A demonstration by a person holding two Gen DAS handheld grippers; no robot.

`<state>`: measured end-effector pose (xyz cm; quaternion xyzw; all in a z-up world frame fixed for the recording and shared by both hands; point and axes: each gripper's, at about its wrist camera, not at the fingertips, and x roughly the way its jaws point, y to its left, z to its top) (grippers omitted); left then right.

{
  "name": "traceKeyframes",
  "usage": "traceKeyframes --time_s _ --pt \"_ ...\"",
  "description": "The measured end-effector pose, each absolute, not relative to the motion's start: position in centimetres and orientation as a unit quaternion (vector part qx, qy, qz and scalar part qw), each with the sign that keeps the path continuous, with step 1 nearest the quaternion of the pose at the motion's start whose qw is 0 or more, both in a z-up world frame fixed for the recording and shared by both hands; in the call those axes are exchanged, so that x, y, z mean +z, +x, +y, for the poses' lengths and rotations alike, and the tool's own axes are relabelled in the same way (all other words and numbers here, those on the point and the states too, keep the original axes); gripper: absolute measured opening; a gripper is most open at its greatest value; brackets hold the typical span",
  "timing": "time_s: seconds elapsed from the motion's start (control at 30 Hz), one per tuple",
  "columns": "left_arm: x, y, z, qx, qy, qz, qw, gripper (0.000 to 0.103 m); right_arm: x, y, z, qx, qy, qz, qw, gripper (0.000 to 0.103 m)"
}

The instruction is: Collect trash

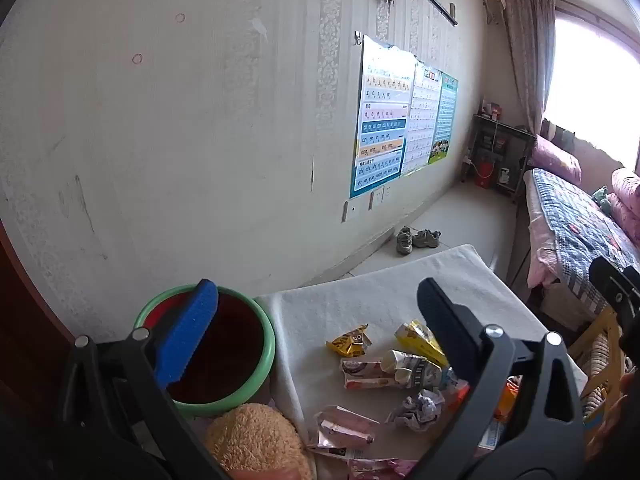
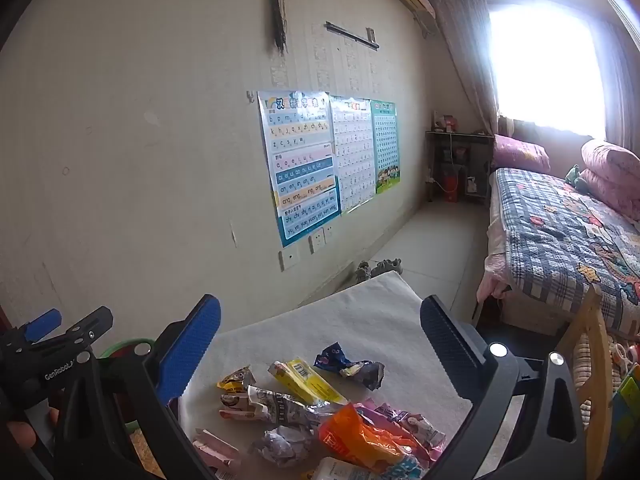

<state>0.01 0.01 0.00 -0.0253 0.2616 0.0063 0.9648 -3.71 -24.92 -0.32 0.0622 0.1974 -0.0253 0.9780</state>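
Both grippers hover with fingers spread and empty over snack wrappers [image 2: 320, 412] heaped on the white-covered surface [image 1: 360, 300], the green bin [image 1: 208, 360] beside the left gripper [image 1: 320, 320].

- Left hand-held gripper [image 1: 316, 312]: black plastic frame with angular struts, and round silver screw heads at the joints.
- One of its fingers [image 1: 188, 332] carries a bright blue ribbed pad; the other shows a black back.
- Right hand-held gripper [image 2: 320, 334]: same black frame and silver screws, with one blue textured pad and one dark cross-hatched pad.
- White "GenRobot" lettering on the left gripper's body, seen from the right wrist.
- Bare skin of a fingertip [image 2: 22, 434] at the frame's lower left.
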Motion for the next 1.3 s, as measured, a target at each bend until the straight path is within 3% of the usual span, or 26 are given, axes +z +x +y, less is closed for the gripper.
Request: traceKeyframes --time_s 1.3 --pt "-1.4 0.5 -0.3 0.004 -0.011 0.277 0.961 0.098 -0.9 -4.4 -25.5 -0.029 0.051 0.208 0.976 0.096"
